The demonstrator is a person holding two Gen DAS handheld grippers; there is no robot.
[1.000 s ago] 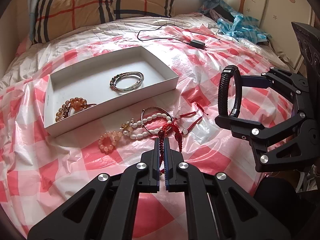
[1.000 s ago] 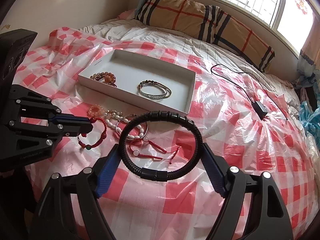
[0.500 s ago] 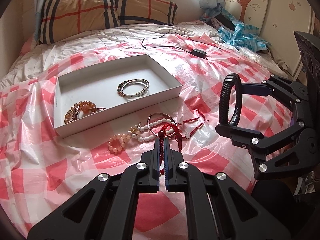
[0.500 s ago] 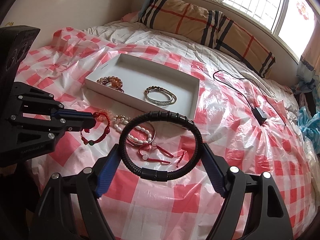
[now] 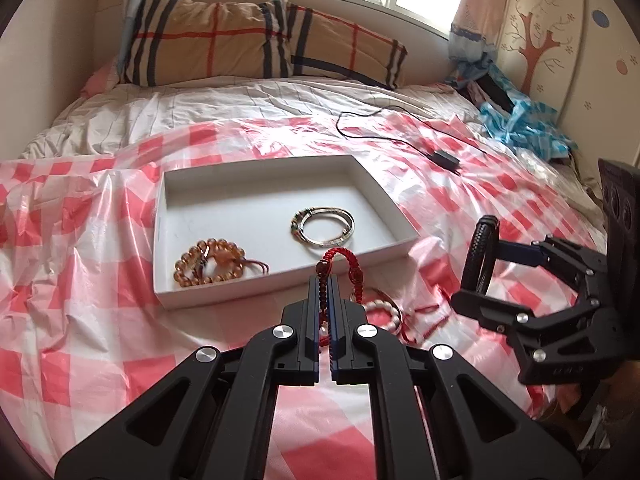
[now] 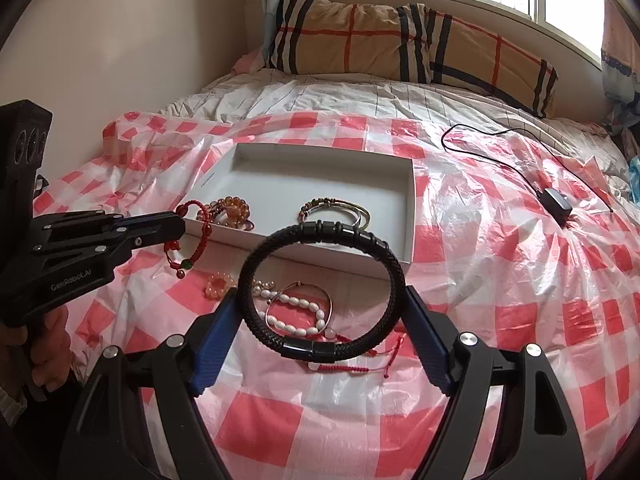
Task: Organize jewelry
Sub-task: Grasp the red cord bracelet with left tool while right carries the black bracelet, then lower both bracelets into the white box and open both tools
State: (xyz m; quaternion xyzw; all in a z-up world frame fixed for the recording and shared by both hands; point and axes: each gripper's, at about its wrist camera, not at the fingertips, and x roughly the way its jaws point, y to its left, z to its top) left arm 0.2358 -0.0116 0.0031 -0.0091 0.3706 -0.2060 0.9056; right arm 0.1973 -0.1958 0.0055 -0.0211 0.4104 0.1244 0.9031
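My left gripper [image 5: 324, 280] is shut on a red cord bracelet [image 5: 344, 258], which hangs over the near wall of the white box [image 5: 280, 292]. From the right wrist view, the left gripper [image 6: 180, 224] and the dangling red bracelet [image 6: 200, 236] sit at the box's [image 6: 410, 208] left corner. My right gripper [image 6: 322, 300] holds a black braided bracelet [image 6: 320, 232] between its blue pads, above the loose jewelry. In the box lie an amber bead bracelet [image 5: 208, 260] and silver bangles [image 5: 324, 226].
On the red-checked plastic sheet lie a pearl bracelet [image 6: 296, 316], a small peach bead bracelet [image 6: 220, 282] and a red string bracelet [image 6: 348, 364]. A black cable with a charger [image 6: 556, 202] lies right of the box. A plaid pillow [image 5: 260, 40] lines the window side. A hand [image 6: 48, 344] grips the left handle.
The left gripper has risen and moved toward the box with the red bracelet, now over its near wall. The right gripper, still holding the black bracelet, has also come nearer the box. Both views have rolled.
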